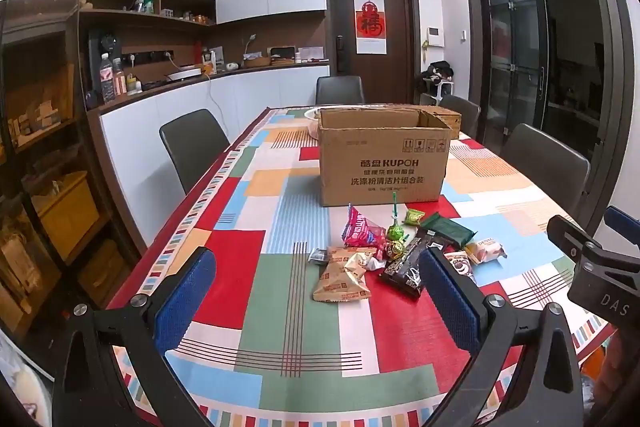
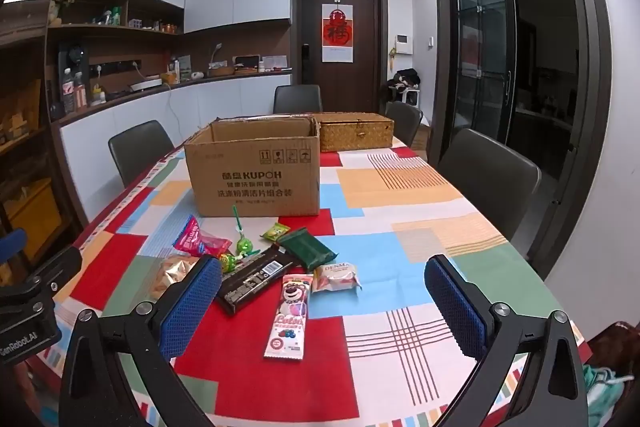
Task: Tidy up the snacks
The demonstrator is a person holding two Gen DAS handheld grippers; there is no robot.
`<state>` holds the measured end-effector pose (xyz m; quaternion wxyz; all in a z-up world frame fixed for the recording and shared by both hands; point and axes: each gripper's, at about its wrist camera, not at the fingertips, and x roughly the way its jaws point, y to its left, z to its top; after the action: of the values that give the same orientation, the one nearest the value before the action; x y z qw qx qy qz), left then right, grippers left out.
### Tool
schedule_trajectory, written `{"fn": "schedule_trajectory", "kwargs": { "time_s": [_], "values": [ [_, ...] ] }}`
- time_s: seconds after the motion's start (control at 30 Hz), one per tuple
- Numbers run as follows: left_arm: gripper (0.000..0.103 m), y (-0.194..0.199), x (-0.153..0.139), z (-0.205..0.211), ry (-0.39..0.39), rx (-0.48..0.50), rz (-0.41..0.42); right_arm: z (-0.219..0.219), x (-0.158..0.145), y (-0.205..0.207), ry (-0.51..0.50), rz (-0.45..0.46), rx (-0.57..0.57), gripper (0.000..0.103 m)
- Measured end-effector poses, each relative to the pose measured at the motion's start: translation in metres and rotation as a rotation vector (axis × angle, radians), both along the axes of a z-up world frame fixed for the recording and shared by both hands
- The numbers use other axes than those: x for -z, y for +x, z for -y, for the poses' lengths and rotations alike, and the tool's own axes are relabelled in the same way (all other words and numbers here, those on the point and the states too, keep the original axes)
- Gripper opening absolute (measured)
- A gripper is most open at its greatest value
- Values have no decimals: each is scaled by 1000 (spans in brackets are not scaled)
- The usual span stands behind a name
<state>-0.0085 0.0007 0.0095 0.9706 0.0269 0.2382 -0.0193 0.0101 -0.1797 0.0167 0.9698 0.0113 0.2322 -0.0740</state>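
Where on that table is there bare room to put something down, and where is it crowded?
Bare cloth lies to the right of the snack pile, toward the grey chair, and left of the cardboard box, toward the table's edge. The near strip under both open claws is mostly free. It is crowded just in front of the box, where the packets overlap.

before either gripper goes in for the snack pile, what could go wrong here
The snacks overlap: the black chocolate bar lies against the lollipops and green packet, so one grab may drag neighbours. The cardboard box has tall walls, and a low carry could clip its rim.
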Motion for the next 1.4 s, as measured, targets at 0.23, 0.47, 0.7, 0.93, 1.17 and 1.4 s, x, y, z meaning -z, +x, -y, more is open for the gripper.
{"fn": "schedule_trajectory", "kwargs": {
  "time_s": [0.23, 0.47, 0.7, 0.93, 1.17, 1.4],
  "values": [
    [103, 0, 1, 1, 1, -2, 0, -5, 0, 1, 2, -2, 0, 102],
    [103, 3, 4, 3, 1, 0, -1, -4, 1, 1, 2, -3, -2, 102],
    [103, 6, 8, 4, 1, 1, -9, -1, 3, 2, 3, -5, -2, 102],
    [103, 7, 10, 4, -1, 2, -13, -1, 2, 2, 3, -7, -3, 102],
    [103, 8, 11, 4, -2, 2, -15, -2, 3, 3, 2, -9, -2, 102],
    [103, 9, 15, 3, -5, 2, -24, -1, 8, 5, 2, -12, -3, 102]
  ]
}}
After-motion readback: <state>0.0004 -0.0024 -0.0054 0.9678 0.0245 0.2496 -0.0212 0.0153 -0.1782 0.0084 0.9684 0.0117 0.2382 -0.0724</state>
